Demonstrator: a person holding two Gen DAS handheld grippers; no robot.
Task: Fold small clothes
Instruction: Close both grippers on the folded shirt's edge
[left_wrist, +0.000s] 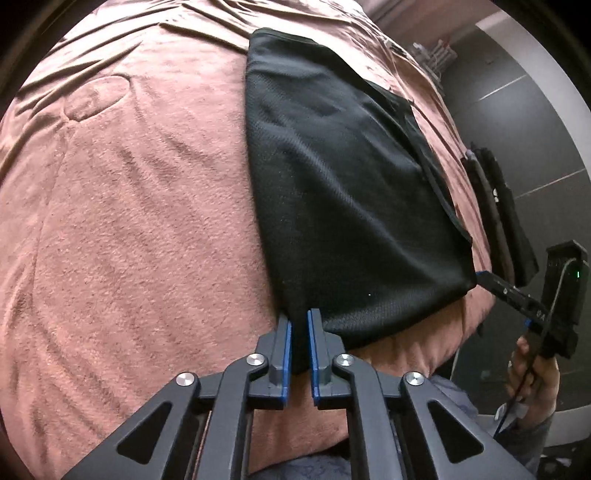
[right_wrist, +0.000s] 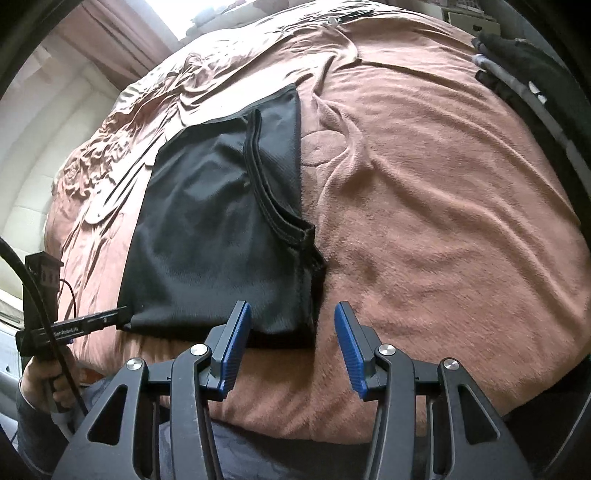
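Left gripper (left_wrist: 299, 325) pinches black garment's (left_wrist: 347, 184) near edge.

Garment (left_wrist: 351, 192) flat on blanket (left_wrist: 140, 229), near blanket's six o'clock edge. Left gripper (left_wrist: 299, 328) at garment's near corner, seven o'clock side, fabric between jaws. Right gripper (right_wrist: 291, 325) at garment's other near corner, five o'clock side, corner between its jaws. Pile of clothes (right_wrist: 517, 70) on blanket at two o'clock from garment, well apart. Person's hand (left_wrist: 532, 373) behind right gripper.
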